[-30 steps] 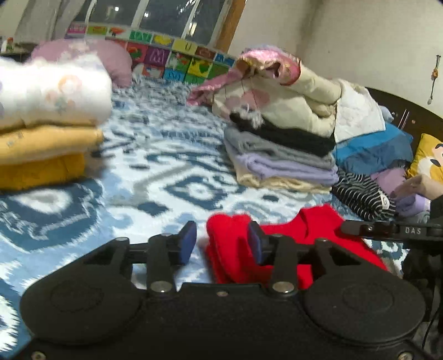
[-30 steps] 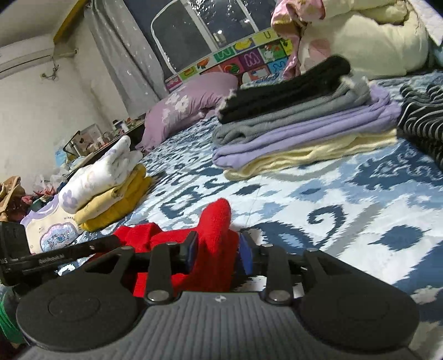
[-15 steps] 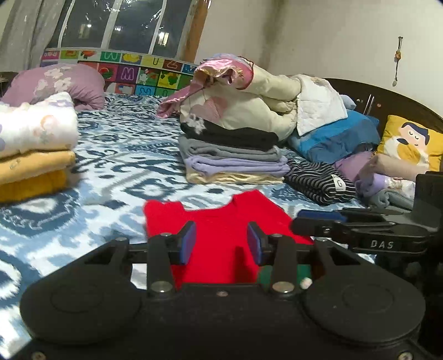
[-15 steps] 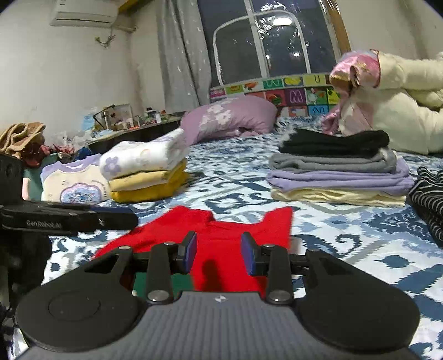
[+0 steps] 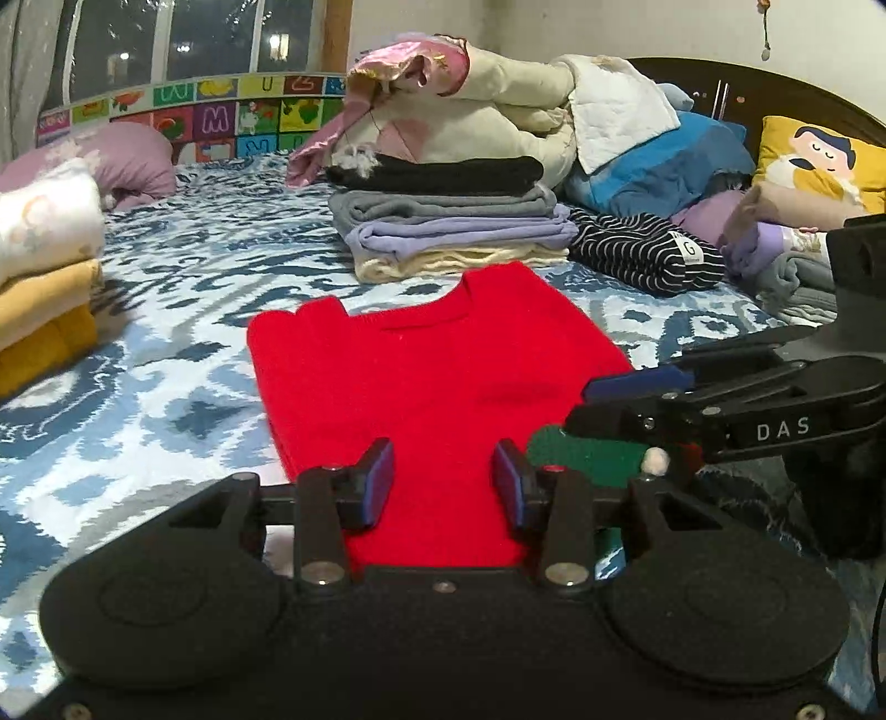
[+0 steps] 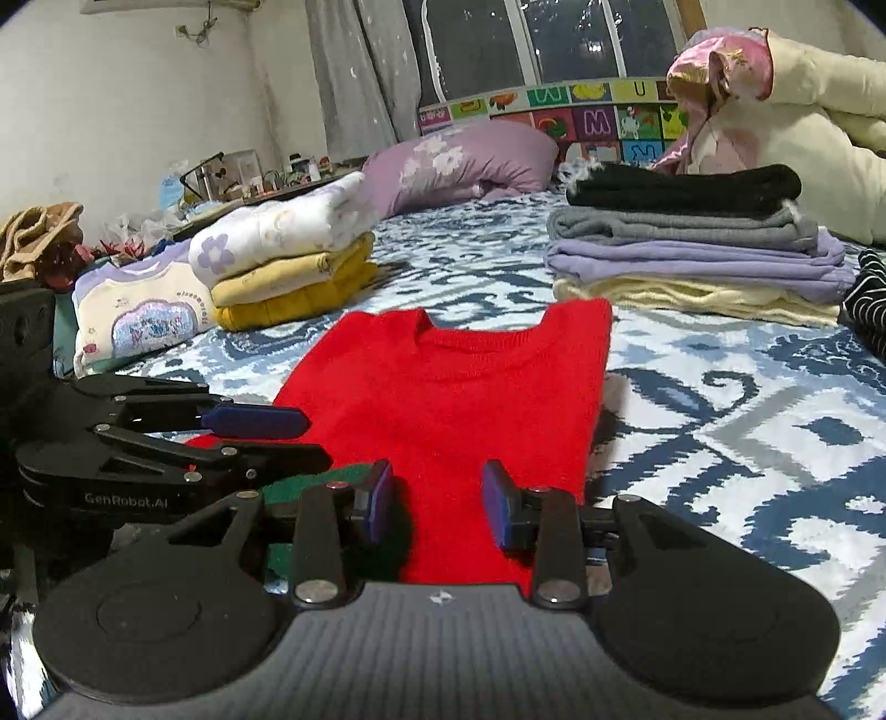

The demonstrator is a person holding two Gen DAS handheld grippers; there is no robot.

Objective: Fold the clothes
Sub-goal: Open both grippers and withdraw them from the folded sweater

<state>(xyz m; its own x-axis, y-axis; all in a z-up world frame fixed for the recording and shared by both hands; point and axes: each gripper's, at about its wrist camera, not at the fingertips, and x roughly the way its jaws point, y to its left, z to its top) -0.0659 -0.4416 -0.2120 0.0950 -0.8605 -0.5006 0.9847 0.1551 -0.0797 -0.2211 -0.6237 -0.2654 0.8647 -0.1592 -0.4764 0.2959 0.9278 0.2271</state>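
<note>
Bedroom, night outside. Dark window (image 6: 554,39) top centre of right view, grey curtain (image 6: 360,66) to its left, white wall (image 6: 111,99) upper left. Alphabet panel (image 5: 221,116) under the glass. Dark headboard (image 5: 720,88) upper right of left view. Blue-white patterned bedspread (image 6: 747,415) across lower frame.

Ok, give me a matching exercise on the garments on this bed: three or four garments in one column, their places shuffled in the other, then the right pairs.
Garments:
1. red sweater
2. black garment
3. mustard garment
4. striped garment

Places:
A. bottom of the left stack, under the white floral piece
B. spread flat on the bedspread, just ahead of both tongs
C. lying beside the right stack, not in it
D. top of the right stack, on the grey piece

Pairs: 1-B, 2-D, 3-A, 4-C
</note>
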